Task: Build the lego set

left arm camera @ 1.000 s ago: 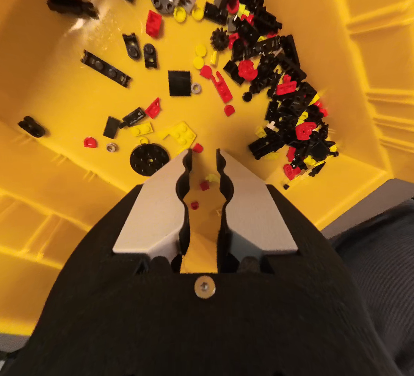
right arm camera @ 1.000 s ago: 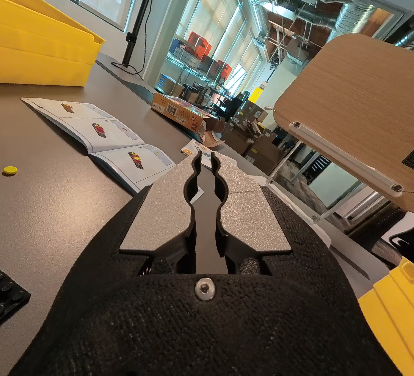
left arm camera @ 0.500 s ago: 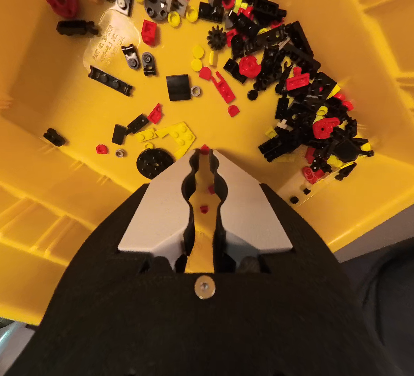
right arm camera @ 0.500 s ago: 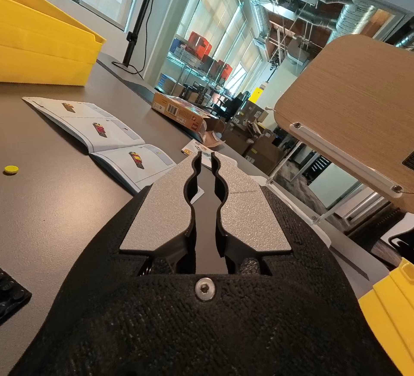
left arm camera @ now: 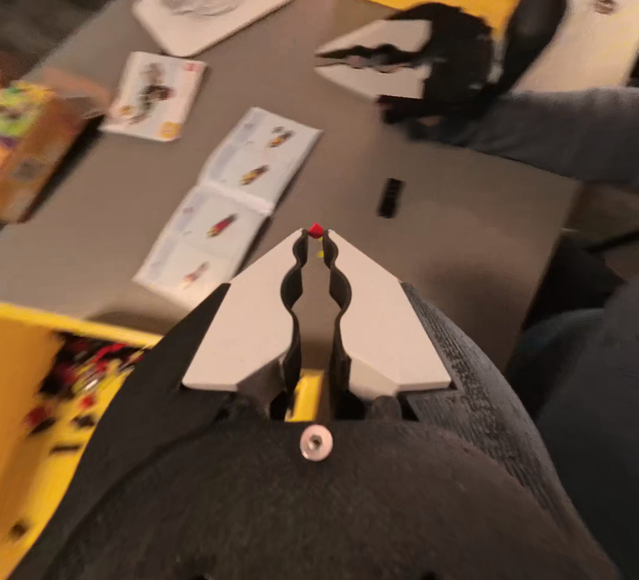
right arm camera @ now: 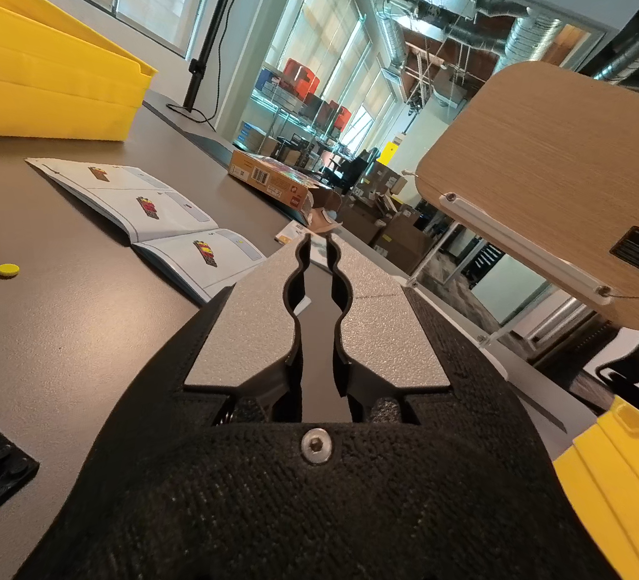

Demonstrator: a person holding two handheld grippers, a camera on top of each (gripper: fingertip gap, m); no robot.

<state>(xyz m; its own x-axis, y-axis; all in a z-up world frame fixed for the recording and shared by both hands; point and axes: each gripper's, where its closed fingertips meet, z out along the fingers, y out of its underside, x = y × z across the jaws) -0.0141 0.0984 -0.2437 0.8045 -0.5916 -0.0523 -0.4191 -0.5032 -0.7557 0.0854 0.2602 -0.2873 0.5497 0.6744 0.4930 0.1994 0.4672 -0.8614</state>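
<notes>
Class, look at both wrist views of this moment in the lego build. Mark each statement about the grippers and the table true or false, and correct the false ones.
1. The left gripper pinches a small red lego piece at its fingertips. True.
2. The right gripper holds a yellow piece. False: nothing is between its fingers.
3. The open white instruction booklet lies on the dark table. True.
4. The small round yellow piece lies on the booklet. False: it lies on the table, apart from it.
</notes>
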